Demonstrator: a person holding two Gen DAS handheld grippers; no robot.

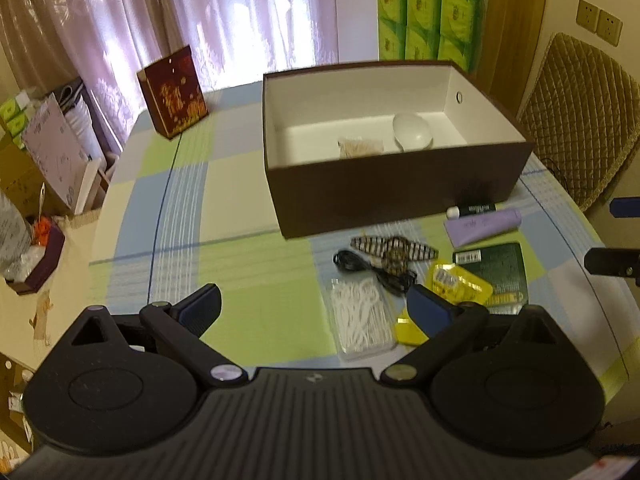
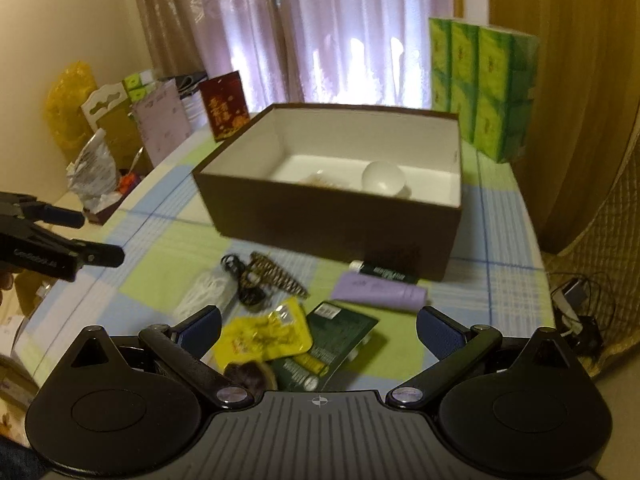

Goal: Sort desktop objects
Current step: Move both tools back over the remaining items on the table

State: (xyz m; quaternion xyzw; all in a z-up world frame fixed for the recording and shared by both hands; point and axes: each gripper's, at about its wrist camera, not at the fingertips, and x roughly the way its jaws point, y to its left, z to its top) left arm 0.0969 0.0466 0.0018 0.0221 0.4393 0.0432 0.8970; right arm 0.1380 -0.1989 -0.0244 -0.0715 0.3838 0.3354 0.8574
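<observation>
The left gripper (image 1: 316,312) hangs above the checked tablecloth (image 1: 248,300) with its jaws spread wide and nothing between them. Just beyond its right finger lie a clear case of white floss picks (image 1: 362,322), a yellow packet (image 1: 460,280) and a dark green card (image 1: 496,268).

The right gripper (image 2: 318,334) is likewise wide apart and empty, poised over the same yellow packet (image 2: 264,338) and green card (image 2: 340,330); a dark round thing sits at its base, too blurred to name.

Further out lie a coiled black cable (image 1: 356,262), a striped hair clip (image 1: 394,252), a lilac tube (image 1: 484,226) and a black stick with a white cap (image 1: 472,210), the last two close against the front wall of the brown box (image 1: 400,192). The box is open, white inside, and holds a white bulb-like object (image 1: 412,132) and a small pale bundle (image 1: 360,146).

Behind the box stand green tissue packs (image 1: 428,16); a red gift bag (image 1: 174,92) stands at the table's far left, and a quilted chair (image 1: 580,112) sits to the right.
</observation>
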